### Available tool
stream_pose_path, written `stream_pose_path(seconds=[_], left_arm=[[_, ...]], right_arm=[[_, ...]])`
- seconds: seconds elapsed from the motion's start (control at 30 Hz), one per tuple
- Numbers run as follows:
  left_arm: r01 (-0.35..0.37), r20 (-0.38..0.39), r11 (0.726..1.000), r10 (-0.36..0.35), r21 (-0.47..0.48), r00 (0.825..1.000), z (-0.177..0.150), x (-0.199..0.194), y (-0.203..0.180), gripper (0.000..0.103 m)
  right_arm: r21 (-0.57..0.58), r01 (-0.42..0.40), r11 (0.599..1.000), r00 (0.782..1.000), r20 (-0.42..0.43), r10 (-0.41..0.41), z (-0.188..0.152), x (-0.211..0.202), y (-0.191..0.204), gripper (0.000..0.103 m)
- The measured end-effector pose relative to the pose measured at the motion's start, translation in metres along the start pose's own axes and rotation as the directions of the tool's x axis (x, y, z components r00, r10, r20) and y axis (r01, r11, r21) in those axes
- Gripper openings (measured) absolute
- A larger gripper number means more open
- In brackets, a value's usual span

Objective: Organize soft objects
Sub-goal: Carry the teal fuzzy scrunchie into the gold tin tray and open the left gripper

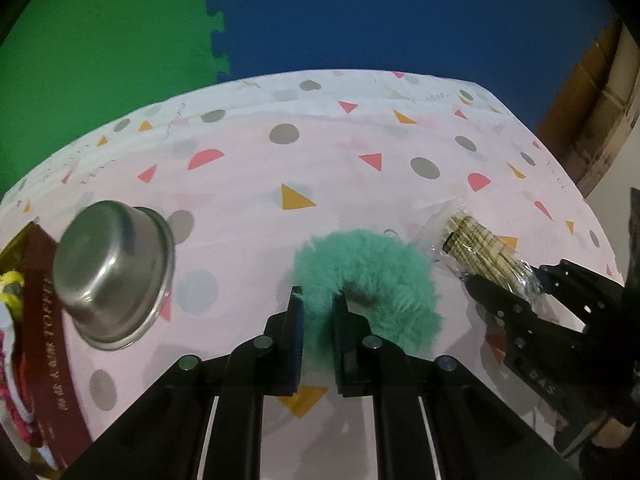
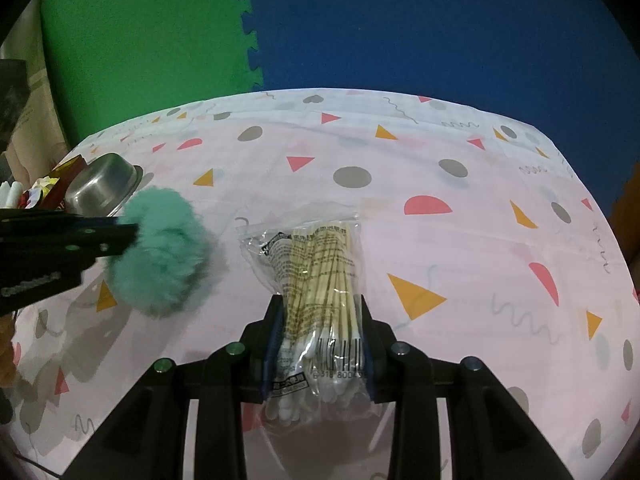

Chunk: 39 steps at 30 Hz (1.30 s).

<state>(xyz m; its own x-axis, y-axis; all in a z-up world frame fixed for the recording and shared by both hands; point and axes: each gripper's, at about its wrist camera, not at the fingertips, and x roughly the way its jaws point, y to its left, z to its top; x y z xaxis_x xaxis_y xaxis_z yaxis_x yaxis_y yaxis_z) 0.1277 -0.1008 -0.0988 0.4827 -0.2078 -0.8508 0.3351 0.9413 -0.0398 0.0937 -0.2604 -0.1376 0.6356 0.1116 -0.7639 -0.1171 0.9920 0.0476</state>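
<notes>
A fluffy teal scrunchie [image 1: 384, 280] hangs just above the patterned tablecloth, and my left gripper [image 1: 318, 298] is shut on its near side. The right wrist view shows the same scrunchie [image 2: 160, 256] at the left, held up by the left gripper [image 2: 132, 236]. A clear bag of cotton swabs [image 2: 320, 276] with wooden sticks lies between the pads of my right gripper [image 2: 320, 308], which is shut on it. From the left wrist view the bag [image 1: 476, 248] sits at the right, with the right gripper [image 1: 512, 288] on its near end.
An upturned steel bowl [image 1: 116, 276] leans on a dark red box [image 1: 48, 320] at the table's left edge, with colourful items inside the box. The pink tablecloth [image 2: 460, 240] covers the table. Green and blue foam mats [image 2: 248, 40] stand behind.
</notes>
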Motion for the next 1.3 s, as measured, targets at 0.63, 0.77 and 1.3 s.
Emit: stream_pose_path(seconds=[0.63, 0.77, 1.3], left_arm=[[-0.033, 0.05, 0.995, 0.038, -0.093, 0.998, -0.004, -0.074, 0.035, 0.01], [-0.058, 0.081, 0.991, 0.068, -0.121, 0.994, -0.004, -0.096, 0.054, 0.01], [-0.24, 0.099, 0.917, 0.284, -0.32, 0.954, 0.002, -0.157, 0.193, 0.01]], right_arm=[[-0.005, 0.007, 1.0, 1.0, -0.001, -0.007, 0.0, 0.0, 0.001, 0.034], [-0.005, 0.007, 1.0, 1.0, -0.001, -0.007, 0.0, 0.0, 0.001, 0.034], [-0.007, 0.008, 1.0, 1.0, -0.002, -0.008, 0.0, 0.0, 0.001, 0.034]])
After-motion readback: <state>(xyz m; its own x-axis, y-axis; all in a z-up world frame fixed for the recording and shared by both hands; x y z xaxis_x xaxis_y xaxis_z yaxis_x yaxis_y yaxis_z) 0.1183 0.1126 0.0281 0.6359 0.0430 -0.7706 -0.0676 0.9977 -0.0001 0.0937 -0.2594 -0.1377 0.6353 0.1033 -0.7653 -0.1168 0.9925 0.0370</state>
